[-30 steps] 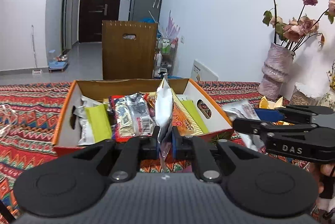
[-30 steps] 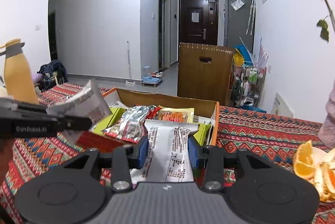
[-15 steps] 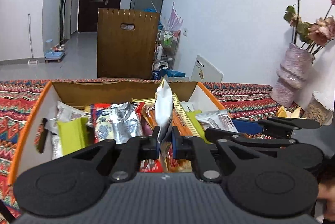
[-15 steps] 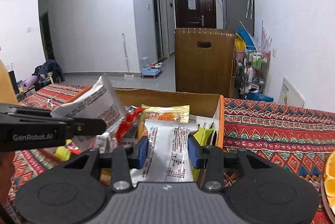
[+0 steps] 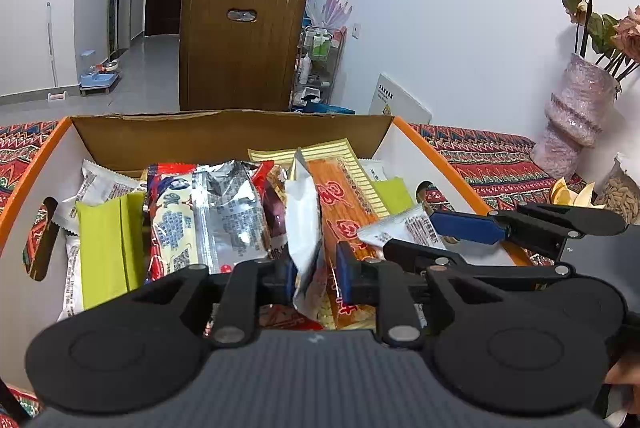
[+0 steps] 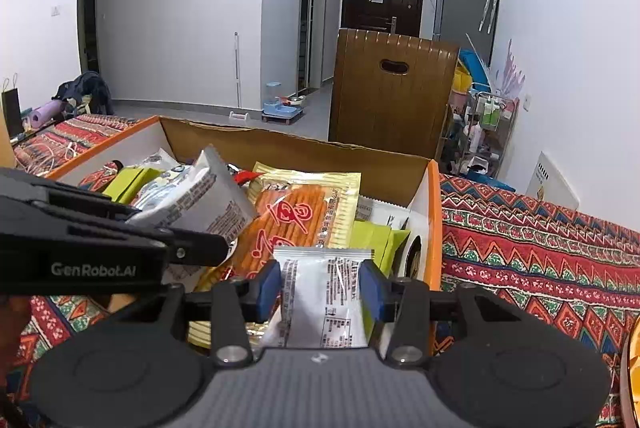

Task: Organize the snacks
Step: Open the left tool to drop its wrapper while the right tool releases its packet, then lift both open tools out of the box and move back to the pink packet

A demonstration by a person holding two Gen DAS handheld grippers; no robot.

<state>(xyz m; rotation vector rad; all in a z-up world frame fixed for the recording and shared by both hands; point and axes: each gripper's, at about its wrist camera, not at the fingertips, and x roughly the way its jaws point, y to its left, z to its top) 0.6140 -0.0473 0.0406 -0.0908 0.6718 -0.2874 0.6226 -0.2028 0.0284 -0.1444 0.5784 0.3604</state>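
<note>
Inside the cardboard box (image 5: 224, 135) on the patterned counter (image 6: 520, 248), both hand-held grippers hover. Left hand-held gripper (image 5: 316, 276) has just been opening, a silver packet (image 5: 304, 228) loose between its jaws; right hand-held gripper (image 6: 320, 286), also easing apart, apparently barely touches a white packet (image 6: 320, 292).

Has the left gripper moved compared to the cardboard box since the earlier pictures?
Yes. The left gripper moved forward over the cardboard box, whose near wall has left view; its jaws have just been opening around the white packet.
</note>
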